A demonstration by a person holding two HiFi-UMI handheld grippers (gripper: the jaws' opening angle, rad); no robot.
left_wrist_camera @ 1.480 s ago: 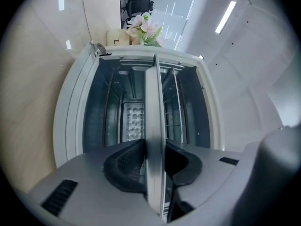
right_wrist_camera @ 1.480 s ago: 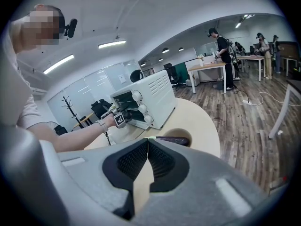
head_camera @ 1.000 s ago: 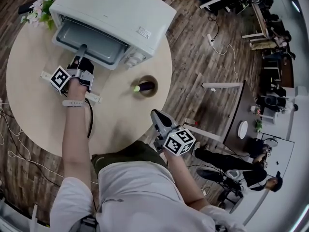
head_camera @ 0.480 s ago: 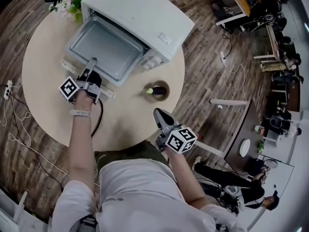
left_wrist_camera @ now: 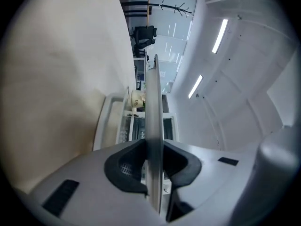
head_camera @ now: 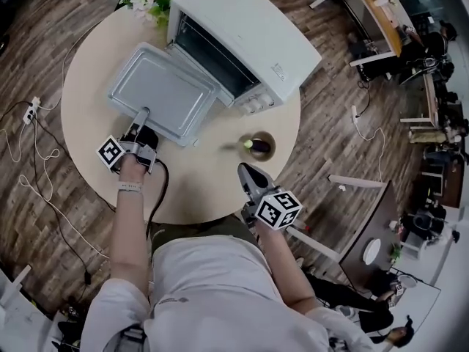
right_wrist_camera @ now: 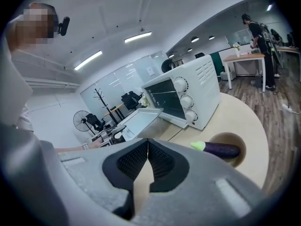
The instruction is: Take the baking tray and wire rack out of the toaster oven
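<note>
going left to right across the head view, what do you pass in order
white power strip on the floor → baking tray → toaster oven → wooden desk

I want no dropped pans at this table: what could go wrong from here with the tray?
1. The left gripper pinches the baking tray by one edge only. The wide pan reaches far past the jaws, so it might tilt or slip.
2. The tray's near corner is not far from the eggplant in its bowl; a swing that way could knock it.
3. The right gripper is shut, empty and away from the tray, so nothing would catch a drop.
</note>
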